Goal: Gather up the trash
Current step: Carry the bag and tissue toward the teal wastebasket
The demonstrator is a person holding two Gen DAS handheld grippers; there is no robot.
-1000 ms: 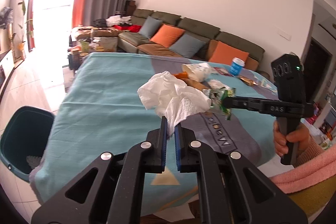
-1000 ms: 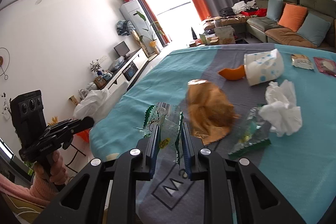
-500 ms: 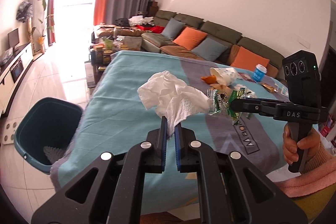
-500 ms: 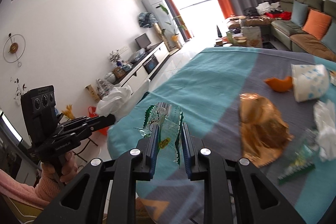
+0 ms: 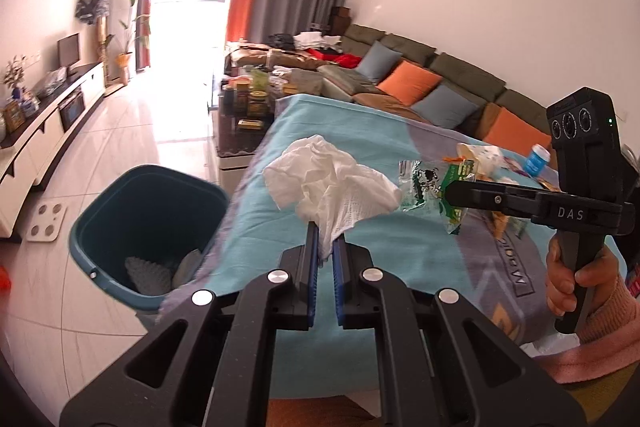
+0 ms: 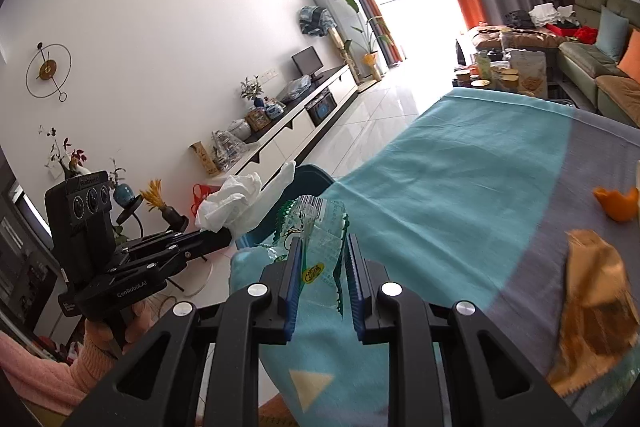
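My left gripper [image 5: 325,241] is shut on a crumpled white tissue [image 5: 332,183], held above the table's left edge. A teal waste bin [image 5: 148,227] stands on the floor just left of it, with some trash inside. My right gripper [image 6: 322,247] is shut on a clear green-printed snack wrapper [image 6: 316,227]. In the left wrist view that wrapper [image 5: 434,193] hangs to the right of the tissue. In the right wrist view the left gripper [image 6: 224,237] with the tissue [image 6: 236,203] sits over the bin rim [image 6: 310,175].
The table wears a teal and grey cloth [image 6: 452,187]. On it lie a golden foil bag [image 6: 596,303], an orange peel [image 6: 616,203] and a paper cup [image 5: 478,155]. A sofa [image 5: 432,87] and a cluttered coffee table [image 5: 248,103] stand beyond. A white TV cabinet [image 6: 296,131] lines the wall.
Both grippers have swung left with their loads, from over the table's middle toward its left edge. The bin has come much closer, and most table trash has slid out of view.
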